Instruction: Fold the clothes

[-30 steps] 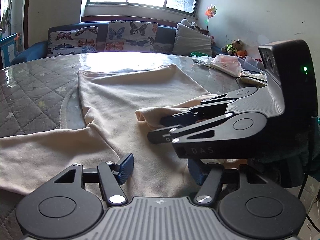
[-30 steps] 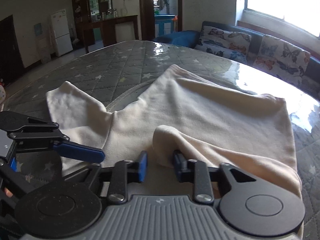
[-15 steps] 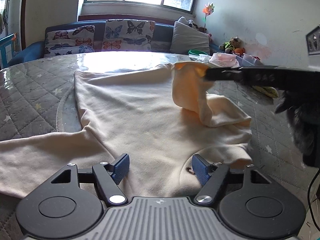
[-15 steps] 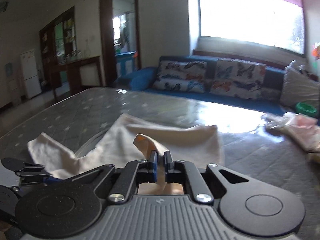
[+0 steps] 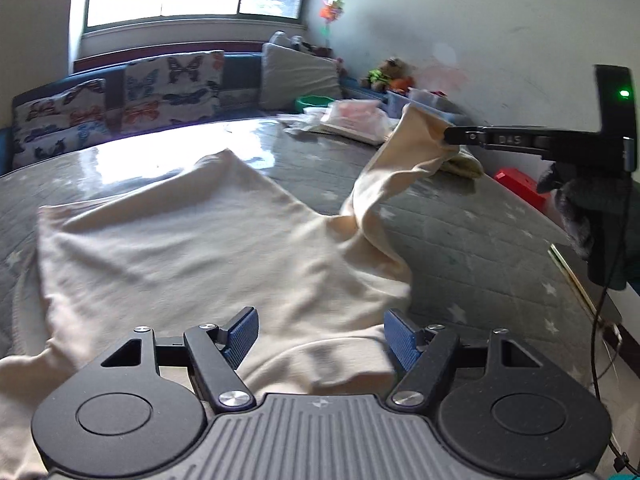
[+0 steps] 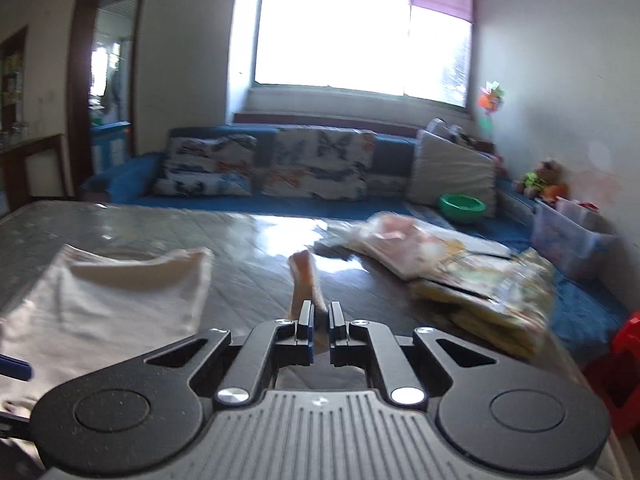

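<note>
- Since the earlier frames, the right gripper (image 5: 450, 138) has been carrying the sleeve (image 5: 400, 160) off the body of the cream top (image 5: 180, 248) and out to the right, so the sleeve that was lying bunched on the chest is now stretching outward in the air.
- The left gripper (image 5: 318, 334) is hovering low over the near hem of the cream top, its blue pads spread wide on either side of the cloth and gripping nothing.
- The cream top is lying flat on the quilted grey table (image 5: 460, 232), directly ahead of the left gripper and to the left of the right one.
- The right gripper (image 6: 318, 322) is pinching the sleeve end (image 6: 304, 276) between nearly closed pads, holding it above the table, right of the cream top's body.
- To do this step well, I judge the sleeve should be drawn out straight and level until the twist near the shoulder flattens, without dragging the body sideways; the free left gripper could pin the hem.
- The stack of packets (image 6: 460, 264) is lying right of the cream top, near the sleeve's path, so the sleeve should come down short of it.
</note>
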{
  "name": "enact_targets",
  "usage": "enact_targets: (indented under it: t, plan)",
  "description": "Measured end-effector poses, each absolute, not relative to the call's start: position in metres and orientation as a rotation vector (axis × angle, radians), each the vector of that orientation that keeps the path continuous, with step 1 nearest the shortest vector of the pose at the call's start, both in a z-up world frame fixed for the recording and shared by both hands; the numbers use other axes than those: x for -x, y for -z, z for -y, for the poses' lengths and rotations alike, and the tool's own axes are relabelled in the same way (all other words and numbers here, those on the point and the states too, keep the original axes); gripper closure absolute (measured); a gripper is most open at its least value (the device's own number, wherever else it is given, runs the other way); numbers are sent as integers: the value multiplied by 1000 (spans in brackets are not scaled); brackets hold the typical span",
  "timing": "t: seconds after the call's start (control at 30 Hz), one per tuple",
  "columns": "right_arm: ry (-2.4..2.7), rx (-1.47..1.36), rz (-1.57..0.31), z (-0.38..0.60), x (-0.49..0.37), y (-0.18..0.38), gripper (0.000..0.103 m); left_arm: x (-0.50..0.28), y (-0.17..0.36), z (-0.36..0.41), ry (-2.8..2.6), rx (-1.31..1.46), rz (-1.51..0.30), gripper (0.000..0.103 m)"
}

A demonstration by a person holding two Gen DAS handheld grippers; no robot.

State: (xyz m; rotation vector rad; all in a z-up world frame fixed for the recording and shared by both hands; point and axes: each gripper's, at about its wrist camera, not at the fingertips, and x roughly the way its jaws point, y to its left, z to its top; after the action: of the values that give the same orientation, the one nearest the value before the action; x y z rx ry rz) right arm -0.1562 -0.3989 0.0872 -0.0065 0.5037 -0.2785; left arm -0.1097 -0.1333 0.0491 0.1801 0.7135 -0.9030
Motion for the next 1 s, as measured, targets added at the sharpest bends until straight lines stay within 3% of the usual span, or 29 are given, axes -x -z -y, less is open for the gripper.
enact_targets:
  t: [0.2, 0.37, 0.43, 0.5, 0.53, 0.6, 0.8, 0.87, 0.9, 1.0]
  plan:
    - [417, -6, -633, 438, 162, -44, 96, 115, -42, 161, 959, -241, -724, 31]
    - [452, -39, -624, 448, 170, -36, 75, 115, -40, 179, 991, -271, -718, 32]
    - [423, -43, -601, 444, 169, -39, 43, 114, -36, 188, 994, -289, -713, 39]
    - [373, -52, -591, 437, 163, -40, 40, 113, -31, 197, 990, -313, -714, 48]
    - [349, -56, -586, 433, 160, -41, 36, 113, -28, 201, 988, -324, -715, 56]
    - [287, -79, -596, 427, 149, -36, 27, 114, -23, 207, 979, -345, -709, 63]
    - [220, -83, -649, 429, 125, -12, 18, 117, -22, 203, 999, -367, -678, 85]
    - [231, -75, -675, 434, 121, -5, 17, 117, -21, 200, 1018, -373, -678, 86]
    - [238, -80, -670, 438, 121, -3, 10, 118, -22, 198, 1028, -378, -676, 87]
    - [267, -87, -671, 448, 121, -3, 9, 121, -22, 192, 1058, -395, -667, 87]
